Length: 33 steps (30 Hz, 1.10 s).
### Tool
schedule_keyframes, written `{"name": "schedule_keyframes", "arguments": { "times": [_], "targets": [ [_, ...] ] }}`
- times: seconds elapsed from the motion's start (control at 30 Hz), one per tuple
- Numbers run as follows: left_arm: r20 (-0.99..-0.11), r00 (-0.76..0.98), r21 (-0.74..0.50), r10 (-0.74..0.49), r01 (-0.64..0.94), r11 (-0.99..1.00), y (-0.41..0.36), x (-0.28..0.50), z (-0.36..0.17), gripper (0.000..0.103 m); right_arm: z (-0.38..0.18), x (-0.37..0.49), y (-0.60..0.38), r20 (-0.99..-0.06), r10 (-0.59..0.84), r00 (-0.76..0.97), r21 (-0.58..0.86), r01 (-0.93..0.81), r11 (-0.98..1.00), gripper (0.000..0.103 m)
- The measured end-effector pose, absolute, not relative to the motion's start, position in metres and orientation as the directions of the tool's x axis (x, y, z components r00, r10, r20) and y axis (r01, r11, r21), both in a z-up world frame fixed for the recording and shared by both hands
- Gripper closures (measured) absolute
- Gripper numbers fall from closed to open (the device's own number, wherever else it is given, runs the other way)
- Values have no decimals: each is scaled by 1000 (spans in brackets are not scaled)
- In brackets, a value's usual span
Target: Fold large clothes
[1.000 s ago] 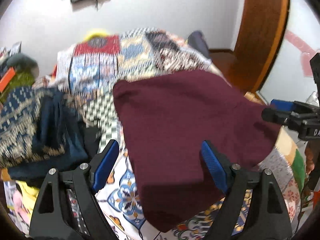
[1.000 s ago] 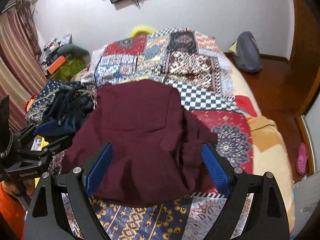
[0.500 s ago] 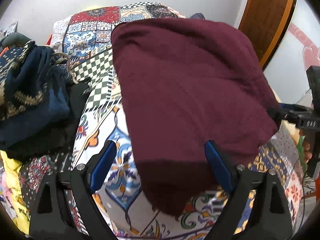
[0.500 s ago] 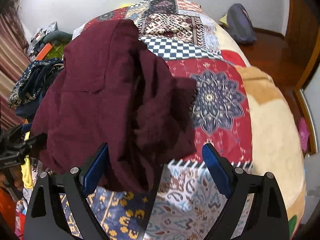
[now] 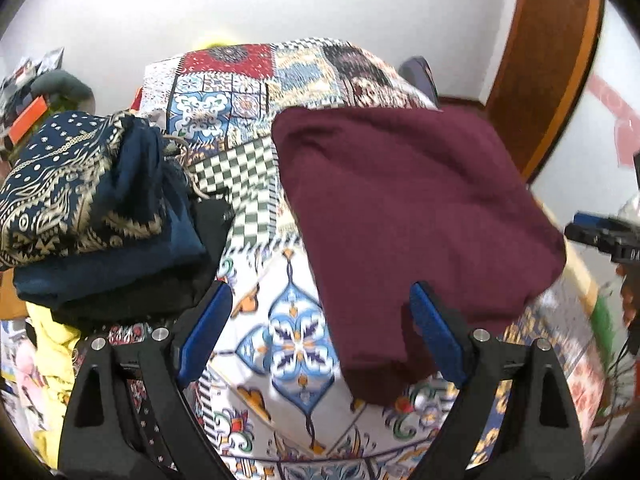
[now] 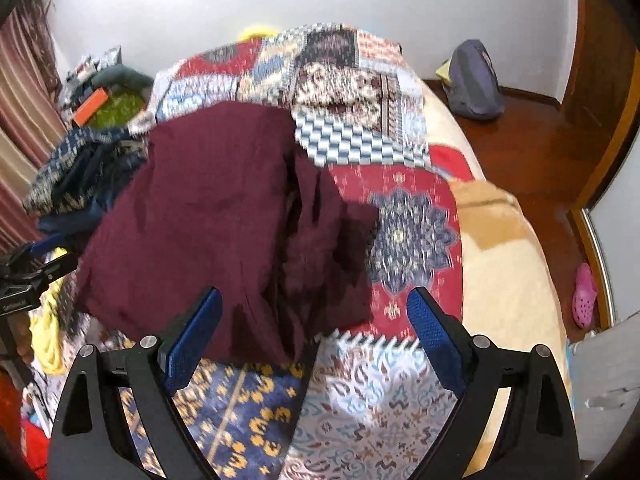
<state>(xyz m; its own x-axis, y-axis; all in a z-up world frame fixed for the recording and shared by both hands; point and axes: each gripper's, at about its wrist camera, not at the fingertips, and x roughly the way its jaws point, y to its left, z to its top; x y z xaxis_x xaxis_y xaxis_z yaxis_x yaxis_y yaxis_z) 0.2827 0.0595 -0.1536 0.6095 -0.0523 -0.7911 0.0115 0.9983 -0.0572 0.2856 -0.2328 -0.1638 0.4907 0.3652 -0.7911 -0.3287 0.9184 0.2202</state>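
Maroon garment (image 5: 404, 216) lies folded on the bedspread (image 5: 288, 344).
Left gripper (image 5: 320, 330) and right gripper (image 6: 314, 330) are both spread, holding nothing; dark clothes (image 5: 92, 208) are piled at left.

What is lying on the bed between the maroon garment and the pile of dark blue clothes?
Only patterned bedspread lies between maroon garment and dark blue pile, in the left wrist view.

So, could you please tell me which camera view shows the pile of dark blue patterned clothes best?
The left wrist view: the dark blue patterned clothes sit large and fairly sharp at the left, stacked on a black garment. In the right wrist view the same pile is small, blurred and partly hidden behind the maroon garment.
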Motion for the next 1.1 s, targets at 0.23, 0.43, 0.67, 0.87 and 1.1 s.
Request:
{"name": "schedule_keyframes", "arguments": {
  "times": [0.23, 0.43, 0.67, 0.87, 1.1],
  "targets": [
    [-805, 567, -214, -177, 1, 977, 72, 329, -163, 13, -169, 321, -228, -760, 475, 444, 375, -297, 878, 11],
    [-816, 456, -417, -355, -41, 908, 83, 360, -207, 13, -209, 352, -215, -783, 536, 314, 464, -279, 841, 11],
    [-747, 373, -626, -550, -116, 771, 96, 383, -249, 6, -256, 380, -229, -737, 653, 173, 618, -217, 755, 0],
    [-726, 355, -655, -589, -96, 750, 92, 396, -255, 6, -272, 393, -231, -693, 713, 110, 692, -177, 700, 0],
    [-688, 319, -704, -652, -73, 706, 84, 399, -253, 14, -268, 396, -230, -690, 714, 120, 697, -154, 700, 0]
  ]
}}
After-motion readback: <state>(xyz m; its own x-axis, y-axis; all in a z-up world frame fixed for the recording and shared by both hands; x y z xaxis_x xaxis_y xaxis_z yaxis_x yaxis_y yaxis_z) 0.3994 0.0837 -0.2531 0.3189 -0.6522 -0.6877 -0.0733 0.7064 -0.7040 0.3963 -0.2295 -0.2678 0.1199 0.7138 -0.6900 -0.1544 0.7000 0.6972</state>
